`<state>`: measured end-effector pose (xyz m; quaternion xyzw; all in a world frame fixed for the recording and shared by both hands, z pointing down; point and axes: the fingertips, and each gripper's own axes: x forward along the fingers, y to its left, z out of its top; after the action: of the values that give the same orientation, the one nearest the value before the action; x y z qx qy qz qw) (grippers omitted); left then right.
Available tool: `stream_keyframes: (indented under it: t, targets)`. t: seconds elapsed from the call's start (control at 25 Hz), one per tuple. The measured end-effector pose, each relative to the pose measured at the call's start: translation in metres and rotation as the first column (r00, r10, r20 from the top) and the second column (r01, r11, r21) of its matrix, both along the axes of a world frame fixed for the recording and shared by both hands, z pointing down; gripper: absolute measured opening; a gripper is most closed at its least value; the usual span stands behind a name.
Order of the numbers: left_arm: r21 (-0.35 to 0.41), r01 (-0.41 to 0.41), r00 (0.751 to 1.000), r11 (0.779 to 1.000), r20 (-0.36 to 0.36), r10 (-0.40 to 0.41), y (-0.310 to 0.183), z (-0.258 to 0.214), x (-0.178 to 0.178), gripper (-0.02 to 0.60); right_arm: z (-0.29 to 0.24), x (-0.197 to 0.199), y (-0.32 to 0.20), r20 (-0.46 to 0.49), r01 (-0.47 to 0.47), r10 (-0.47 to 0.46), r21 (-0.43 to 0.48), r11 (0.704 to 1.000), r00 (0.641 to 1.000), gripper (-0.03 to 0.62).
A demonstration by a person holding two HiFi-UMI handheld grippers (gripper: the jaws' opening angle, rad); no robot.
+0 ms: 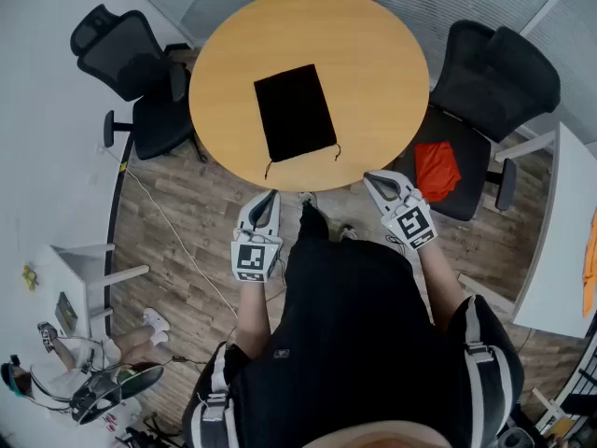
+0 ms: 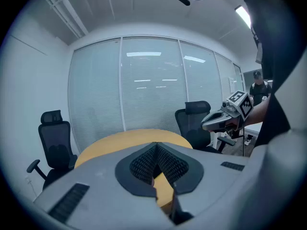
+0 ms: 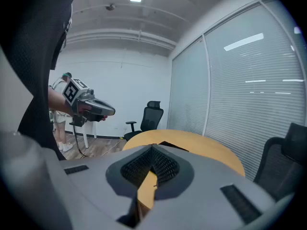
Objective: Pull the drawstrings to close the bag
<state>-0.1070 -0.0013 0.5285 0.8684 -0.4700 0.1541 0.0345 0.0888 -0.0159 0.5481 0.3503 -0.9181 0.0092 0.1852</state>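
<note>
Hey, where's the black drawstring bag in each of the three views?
Head view: black bag lies flat in the middle of the round table, drawstrings toward the person.
Left gripper view: not in it; only the table's rim shows above the left hand-held gripper.
Right gripper view: thin dark sliver on the tabletop just above the jaws.
Shared landmark: the round table.

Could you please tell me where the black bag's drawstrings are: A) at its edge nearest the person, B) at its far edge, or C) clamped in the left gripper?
A: the drawstrings trail onto the table from the black bag's near edge.
</note>
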Motion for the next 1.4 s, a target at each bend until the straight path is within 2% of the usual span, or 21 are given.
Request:
stream_keyframes:
  t: [0.6, 0.76, 1.16, 1.4]
  targets:
    - [-0.024, 0.051, 0.999, 0.998, -0.005, -0.051, 0.004, 0.011, -0.015, 0.015, 0.007, -0.002, -0.005, -0.02, 0.011, -0.011, -0.01, 1.0, 1.0, 0.055]
    - [-0.035, 0.059, 0.998, 0.998, -0.012, -0.06, 0.0, 0.017, -0.019, 0.015, 0.011, -0.005, -0.01, -0.049, -0.004, 0.005, 0.021, 1.0, 0.999, 0.055]
    - [-0.098, 0.121, 0.99, 0.988, -0.063, -0.128, -0.022, 0.051, -0.045, 0.017, 0.046, -0.02, -0.024, -0.116, 0.031, -0.034, -0.029, 0.999, 0.993, 0.057]
    - [-0.144, 0.107, 0.991, 0.984, -0.059, -0.117, -0.042, 0.071, -0.054, 0.022, 0.059, -0.025, -0.048, -0.14, -0.01, 0.005, -0.037, 0.999, 0.99, 0.057]
